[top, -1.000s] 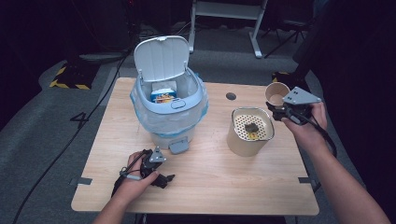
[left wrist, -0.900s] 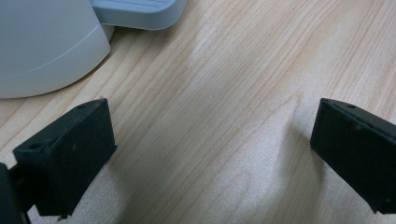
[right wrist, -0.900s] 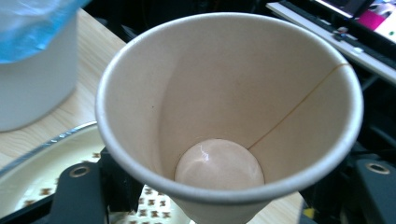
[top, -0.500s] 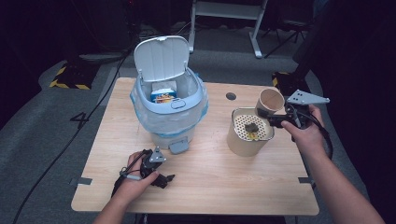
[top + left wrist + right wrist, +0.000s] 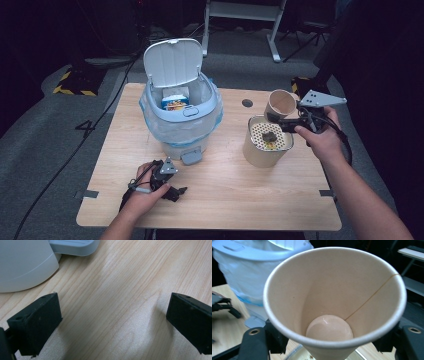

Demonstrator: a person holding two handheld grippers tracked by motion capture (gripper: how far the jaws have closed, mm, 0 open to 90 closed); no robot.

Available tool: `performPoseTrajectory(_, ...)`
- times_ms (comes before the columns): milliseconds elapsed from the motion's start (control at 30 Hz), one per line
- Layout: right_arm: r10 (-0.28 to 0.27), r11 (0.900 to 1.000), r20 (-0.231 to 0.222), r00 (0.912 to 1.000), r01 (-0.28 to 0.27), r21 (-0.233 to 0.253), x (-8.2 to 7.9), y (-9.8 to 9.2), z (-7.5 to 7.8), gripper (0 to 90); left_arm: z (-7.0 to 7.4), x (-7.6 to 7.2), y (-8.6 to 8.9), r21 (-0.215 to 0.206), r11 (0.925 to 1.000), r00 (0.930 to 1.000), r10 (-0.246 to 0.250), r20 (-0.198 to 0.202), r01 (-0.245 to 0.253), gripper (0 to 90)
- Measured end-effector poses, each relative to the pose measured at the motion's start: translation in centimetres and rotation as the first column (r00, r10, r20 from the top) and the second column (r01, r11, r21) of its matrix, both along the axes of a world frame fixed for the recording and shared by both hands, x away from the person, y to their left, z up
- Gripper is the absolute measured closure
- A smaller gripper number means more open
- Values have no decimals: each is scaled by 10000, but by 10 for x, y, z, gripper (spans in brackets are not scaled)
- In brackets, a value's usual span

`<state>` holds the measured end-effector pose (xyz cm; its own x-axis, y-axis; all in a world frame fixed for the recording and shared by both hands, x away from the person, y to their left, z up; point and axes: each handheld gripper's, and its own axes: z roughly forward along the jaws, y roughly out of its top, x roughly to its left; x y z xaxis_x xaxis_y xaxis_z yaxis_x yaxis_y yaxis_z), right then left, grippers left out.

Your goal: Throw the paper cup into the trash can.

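At about 7 o'clock on the counter (image 5: pixel 225 195), the left gripper (image 5: pixel 172 191) rests low on the wood with its fingers (image 5: pixel 35 322) spread wide and holding nothing; the left gripper view has bare grain between them and the white base of the pedal bin (image 5: pixel 181 117) just beyond. That bin stands at about 11 o'clock, its lid up, a clear liner around its rim and a printed carton (image 5: pixel 175 100) inside. Moving right, a tan canister (image 5: pixel 267 142) with a perforated insert and a dark lump on top sits at about 3 o'clock. Since a second ago the right gripper (image 5: pixel 282 120) has carried the paper cup (image 5: pixel 281 104) leftward, from beyond the canister's far right to just above its far rim, and tipped it over. That suggests the cup is on its way to the open bin. The cup is tan, empty and undented, with a seam line down its inner wall; the fingers (image 5: pixel 259 342) are closed against its lower sides.
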<state>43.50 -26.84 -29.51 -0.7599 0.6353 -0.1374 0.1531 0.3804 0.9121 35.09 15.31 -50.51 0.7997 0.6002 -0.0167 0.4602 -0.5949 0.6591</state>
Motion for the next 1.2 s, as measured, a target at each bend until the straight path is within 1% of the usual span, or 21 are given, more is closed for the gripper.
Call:
performPoseTrajectory(67, 101, 9999, 13, 9999, -101, -13, 1, 3, 2, 294, 0, 0, 0, -5, 10000, 10000, -5, 0, 5, 1)
performPoseTrajectory(133, 472, 9987, 59, 9989, -471, -176, 6, 15, 14, 294, 0, 0, 0, -9, 10000, 10000, 2, 2, -2, 1)
performPoseTrajectory(167, 472, 9987, 59, 9989, -471, -176, 6, 15, 14, 294, 0, 0, 0, -2, 10000, 10000, 3, 2, -3, 1)
performPoseTrajectory(233, 649, 9977, 85, 9979, -647, -204, 11, 23, 22, 294, 0, 0, 0, 2, 10000, 10000, 2, 4, -2, 1)
performPoseTrajectory(400, 1022, 9948, -145, 9947, -1022, 26, 23, 36, 32, 293, 0, 0, 0, 3, 10000, 10000, 4, 3, -4, 1)
performPoseTrajectory(433, 1188, 9929, -227, 9927, -1188, 15, 27, 40, 34, 293, 0, 0, 0, 3, 10000, 10000, 5, 3, -5, 1)
performPoseTrajectory(500, 1492, 9887, -217, 9886, -1495, -115, 33, 44, 38, 292, 0, 0, 0, 8, 10000, 10000, 2, 6, -2, 1)
performPoseTrajectory(733, 2284, 9735, -450, 9725, -2276, 221, 50, 61, 52, 291, 0, 1, 0, 24, 10000, 10000, 18, 1, -18, 0)
performPoseTrajectory(833, 2500, 9682, -526, 9668, -2489, 258, 55, 70, 56, 290, 0, 1, 0, -6, 10000, 10000, 38, -12, -38, 0)
performPoseTrajectory(967, 2686, 9632, -376, 9625, -2681, 176, 61, 86, 65, 288, 0, 2, 0, -1, 10000, 10000, 35, -9, -35, 0)
performPoseTrajectory(1000, 2775, 9607, -319, 9602, -2774, 77, 65, 94, 68, 287, 0, 2, 0, 3, 10000, 10000, 38, -20, -38, 0)
performPoseTrajectory(1067, 2817, 9595, -313, 9590, -2816, 57, 66, 97, 68, 287, 0, 2, 0, -15, 10000, 10000, 40, -38, -40, 0)
performPoseTrajectory(1167, 3090, 9510, -443, 9500, -3087, 134, 71, 108, 71, 286, 0, 2, 0, -1, 10000, 10000, 70, -68, -70, 0)
performPoseTrajectory(1200, 3205, 9472, -424, 9463, -3202, 143, 72, 112, 72, 285, 0, 2, 0, -1, 10000, 10000, 68, -66, -68, 0)
